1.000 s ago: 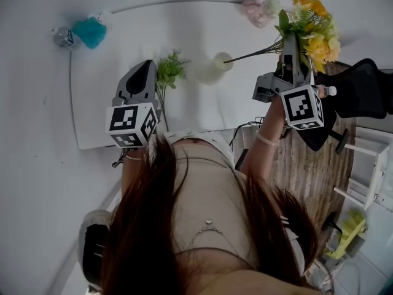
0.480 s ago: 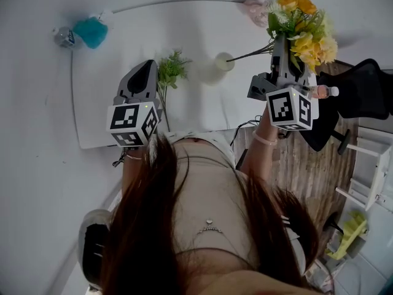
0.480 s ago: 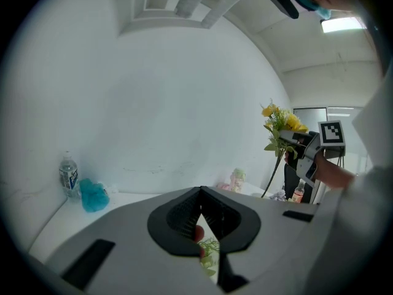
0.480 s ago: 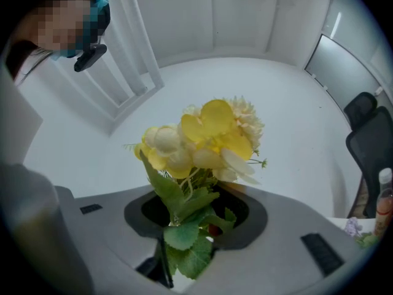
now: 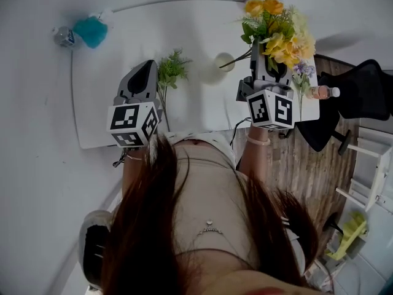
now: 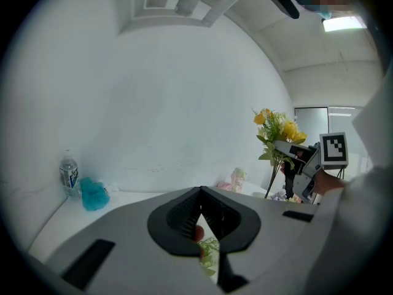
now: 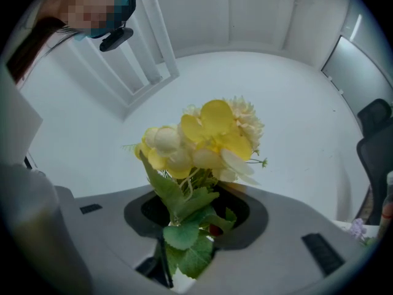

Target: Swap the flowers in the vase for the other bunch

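white tabletop [image 5: 116,35] against a white wall lies below me, with a water bottle [image 5: 63,37] and a teal fluffy thing [image 5: 91,31] just beside each other at its far left corner, and a black chair [image 5: 362,94] off the right edge. my right gripper [image 7: 196,217] holds the yellow bunch [image 5: 276,32] up above the right end of the table. its fingers [image 7: 242,204] stand partway apart, clamped around the leafy stems, with the blooms rising out past them and green leaves filling the gap. the bunch's bare stem end slants down to the left toward the pale vase [image 5: 223,61], which stands near the middle of the table. i cannot tell whether the tip is inside the mouth or only in front of it. a few small purple flowers [image 5: 301,72] and a little bottle [image 5: 323,92] show just to the right of that gripper. my left gripper [image 6: 201,192] hangs over the near left part of the table, well apart from the vase, its fingers [image 6: 178,217] closed right together. a green sprig [image 5: 169,68] lies just beside it on the right, and its leaves show through the slit under the closed tips. whether the stem is caught there i cannot tell.
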Motion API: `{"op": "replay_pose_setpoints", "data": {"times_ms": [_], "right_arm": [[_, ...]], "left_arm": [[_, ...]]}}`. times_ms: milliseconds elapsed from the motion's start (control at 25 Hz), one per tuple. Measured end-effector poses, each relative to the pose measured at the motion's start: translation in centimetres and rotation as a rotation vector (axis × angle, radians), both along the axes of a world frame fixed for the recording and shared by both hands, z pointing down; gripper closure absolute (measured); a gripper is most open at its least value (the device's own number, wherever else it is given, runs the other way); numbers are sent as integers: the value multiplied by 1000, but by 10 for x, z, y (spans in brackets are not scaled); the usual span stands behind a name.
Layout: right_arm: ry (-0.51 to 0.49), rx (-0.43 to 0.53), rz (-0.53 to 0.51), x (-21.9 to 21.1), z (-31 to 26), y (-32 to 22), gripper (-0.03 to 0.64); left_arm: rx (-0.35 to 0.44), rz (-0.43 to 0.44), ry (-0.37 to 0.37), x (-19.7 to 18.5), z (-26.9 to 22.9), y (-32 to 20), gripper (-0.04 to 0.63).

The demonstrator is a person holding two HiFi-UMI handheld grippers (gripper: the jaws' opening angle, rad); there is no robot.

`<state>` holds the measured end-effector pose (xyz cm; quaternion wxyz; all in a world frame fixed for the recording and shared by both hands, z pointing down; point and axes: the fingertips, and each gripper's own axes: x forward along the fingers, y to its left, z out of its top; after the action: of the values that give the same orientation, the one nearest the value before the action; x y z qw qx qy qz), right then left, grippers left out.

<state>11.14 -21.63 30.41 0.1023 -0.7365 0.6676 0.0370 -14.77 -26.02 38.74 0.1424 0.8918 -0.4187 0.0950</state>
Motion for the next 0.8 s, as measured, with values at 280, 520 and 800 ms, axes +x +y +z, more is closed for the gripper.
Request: {"op": "replay_pose_setpoints", "data": {"times_ms": [280,520,800], "right_arm": [[58,-49,-18,-19,31,-4,431],[135,-99,-36,-34,52,-8,428],[211,-156,-90,-55,70,-10,416]], "left_arm": [[-10,1,-8,1,5,2,592],[-6,9,3,5,2,3,592],[-10,23,-14,6,5,8,592]]}}
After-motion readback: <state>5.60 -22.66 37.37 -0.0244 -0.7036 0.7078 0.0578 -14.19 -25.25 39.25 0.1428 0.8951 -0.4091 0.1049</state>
